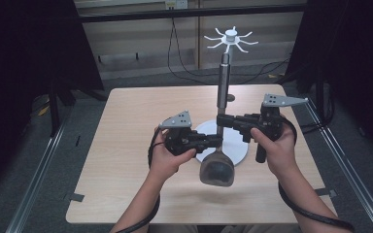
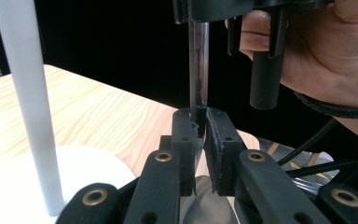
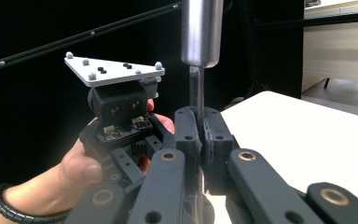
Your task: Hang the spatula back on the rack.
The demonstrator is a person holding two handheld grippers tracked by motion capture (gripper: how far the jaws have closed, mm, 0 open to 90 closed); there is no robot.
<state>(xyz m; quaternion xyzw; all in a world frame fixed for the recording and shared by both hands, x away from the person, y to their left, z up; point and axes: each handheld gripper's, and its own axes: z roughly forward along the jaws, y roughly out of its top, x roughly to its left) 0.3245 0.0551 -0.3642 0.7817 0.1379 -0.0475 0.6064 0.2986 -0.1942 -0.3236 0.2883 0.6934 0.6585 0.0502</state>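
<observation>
Both jaws around the ladle's stem (image 1: 220, 130).

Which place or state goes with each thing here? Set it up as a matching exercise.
1 left hand-held gripper
2 right hand-held gripper
3 round white base
4 white hook ring

A flat on the table
B shut on the utensil, just below its metal handle
C atop the white pole
D shut on the utensil nearer its head

Pairs: 1-D, 2-B, 3-A, 4-C
</observation>
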